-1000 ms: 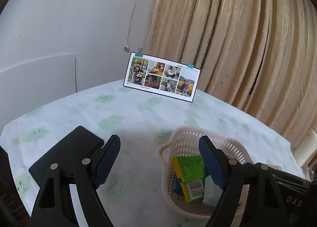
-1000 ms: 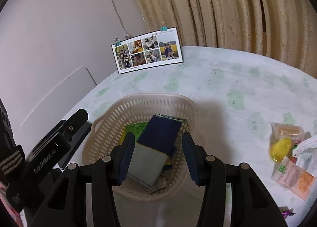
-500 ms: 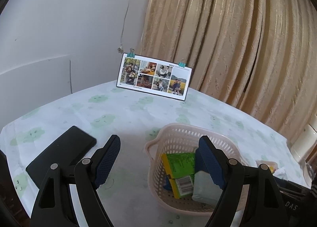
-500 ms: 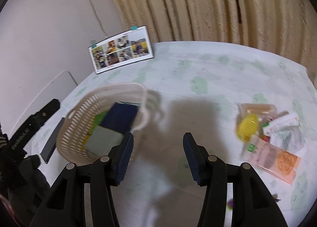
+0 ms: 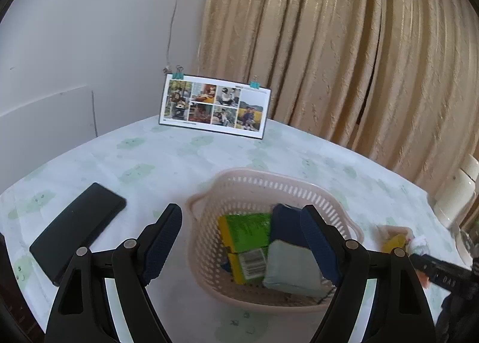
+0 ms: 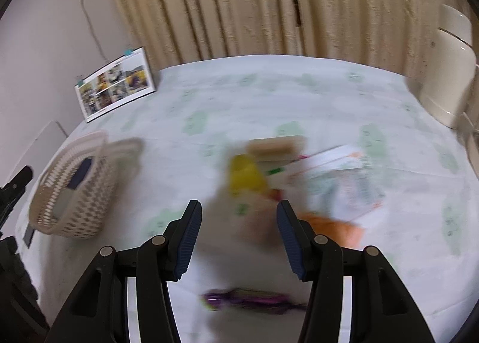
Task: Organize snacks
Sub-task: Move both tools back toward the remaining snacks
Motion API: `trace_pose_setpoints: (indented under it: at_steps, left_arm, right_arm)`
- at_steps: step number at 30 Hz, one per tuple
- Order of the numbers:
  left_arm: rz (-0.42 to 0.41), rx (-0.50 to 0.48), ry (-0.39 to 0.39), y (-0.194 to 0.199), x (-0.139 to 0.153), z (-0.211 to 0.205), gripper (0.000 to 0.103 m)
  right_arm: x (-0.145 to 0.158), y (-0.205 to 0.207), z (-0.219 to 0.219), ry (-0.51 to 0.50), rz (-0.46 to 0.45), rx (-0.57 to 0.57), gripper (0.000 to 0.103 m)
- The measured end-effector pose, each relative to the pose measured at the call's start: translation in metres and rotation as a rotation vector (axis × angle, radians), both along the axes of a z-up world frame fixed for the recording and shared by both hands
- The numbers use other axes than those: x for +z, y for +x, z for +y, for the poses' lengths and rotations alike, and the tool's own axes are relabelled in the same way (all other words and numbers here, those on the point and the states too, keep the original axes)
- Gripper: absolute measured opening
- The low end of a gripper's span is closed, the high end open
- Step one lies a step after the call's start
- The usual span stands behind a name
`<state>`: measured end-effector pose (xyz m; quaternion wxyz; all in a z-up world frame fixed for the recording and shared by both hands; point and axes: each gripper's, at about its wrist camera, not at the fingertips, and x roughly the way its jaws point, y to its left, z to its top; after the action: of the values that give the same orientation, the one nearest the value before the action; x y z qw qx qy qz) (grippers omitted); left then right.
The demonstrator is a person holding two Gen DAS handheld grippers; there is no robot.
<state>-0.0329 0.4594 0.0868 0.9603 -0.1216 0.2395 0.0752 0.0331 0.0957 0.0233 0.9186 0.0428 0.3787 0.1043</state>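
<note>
A pale pink slotted basket (image 5: 236, 190) (image 6: 74, 208) stands on the table and holds a green packet (image 5: 247, 230), a blue pack (image 5: 284, 223) and a grey-green pack (image 5: 292, 268). My left gripper (image 5: 242, 241) hangs open just above the basket's near side, with nothing between its fingers. My right gripper (image 6: 238, 238) is open and empty over a blurred heap of loose snacks: a yellow packet (image 6: 245, 175), an orange packet (image 6: 332, 229), a white printed packet (image 6: 338, 178) and a purple wrapper (image 6: 248, 302) close below the fingers.
A black phone (image 5: 79, 229) lies left of the basket. A photo calendar (image 5: 214, 106) stands at the table's far side before a beige curtain (image 5: 344, 49). A cream kettle (image 6: 449, 73) stands at the right edge. The tablecloth (image 5: 167, 163) has green prints.
My right gripper has swung right, away from the basket, and now hangs over the loose snacks. The left gripper drifted so the basket sits more centrally below it. Both stayed open.
</note>
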Motion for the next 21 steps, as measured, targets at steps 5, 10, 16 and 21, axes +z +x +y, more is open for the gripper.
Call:
trace_pose_setpoints:
  at_steps: [5, 10, 16, 21]
  left_arm:
    - [0.001, -0.028, 0.020, 0.002, 0.004, -0.015, 0.082]
    - [-0.001, -0.053, 0.047, 0.002, 0.009, -0.030, 0.082]
    - [0.001, -0.084, 0.063, 0.005, 0.013, -0.047, 0.082]
    - [0.004, -0.118, 0.078, 0.006, 0.015, -0.061, 0.082]
  right_arm:
    - [-0.006, 0.015, -0.028, 0.004, 0.013, -0.016, 0.050]
    - [-0.014, 0.026, -0.044, 0.041, 0.047, 0.020, 0.050]
    - [-0.021, 0.015, -0.039, 0.023, 0.068, 0.106, 0.051]
    - [-0.026, 0.003, -0.035, 0.007, 0.087, 0.154, 0.051]
